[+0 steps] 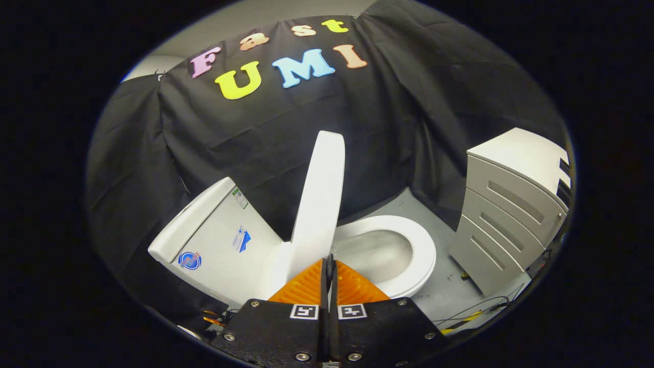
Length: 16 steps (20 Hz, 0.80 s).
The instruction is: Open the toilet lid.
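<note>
White plastic forms the toilet lid (319, 204), which stands raised close to upright, edge-on to the camera, rising from its hinge just ahead of the claw (329, 263) between the tank (219, 230) on one side and the open seat ring (409, 245) and bowl (378, 253) on the other. The claw's two fingers are pressed together with only a thin seam between them; nothing appears to be clamped, though the fingertips sit so near the lid's lower edge that contact cannot be confirmed or excluded. Judged from this position, the lifting step is essentially complete and the task is near its end. The next move calls for confirming that the lid rests back toward the tank and does not tip forward onto the seat, then drawing the claw straight back from the hinge area. Edges to observe: the lid's thin rim directly ahead of the fingertips, the tank's sloped top just beside the lid, and the seat ring's rounded edge on the far side. Open room exists over the bowl and across the grey floor (409, 207) beyond it. A drawer cabinet (511, 214) stands well apart from the toilet, and cables (475, 314) lie on the floor near its base; the black cloth wall (255, 133) closes the space behind the tank.
</note>
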Motion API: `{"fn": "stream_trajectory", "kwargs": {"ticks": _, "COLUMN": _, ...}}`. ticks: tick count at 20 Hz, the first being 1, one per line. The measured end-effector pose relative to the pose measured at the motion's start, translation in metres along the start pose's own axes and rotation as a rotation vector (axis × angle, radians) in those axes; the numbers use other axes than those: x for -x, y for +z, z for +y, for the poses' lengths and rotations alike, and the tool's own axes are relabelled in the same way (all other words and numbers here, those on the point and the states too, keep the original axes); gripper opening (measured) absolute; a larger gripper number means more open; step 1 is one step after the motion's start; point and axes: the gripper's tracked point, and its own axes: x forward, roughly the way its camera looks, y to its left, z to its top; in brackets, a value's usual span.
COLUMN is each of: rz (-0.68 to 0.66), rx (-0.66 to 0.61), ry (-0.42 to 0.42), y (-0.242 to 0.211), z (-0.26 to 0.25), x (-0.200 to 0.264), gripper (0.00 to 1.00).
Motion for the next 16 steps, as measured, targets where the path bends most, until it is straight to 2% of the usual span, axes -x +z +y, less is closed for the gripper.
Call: {"fn": "stream_trajectory", "kwargs": {"ticks": 16, "rz": -0.013, "rx": 0.182, "ry": 0.006, "y": 0.017, "z": 0.051, "x": 0.011, "gripper": 0.0}}
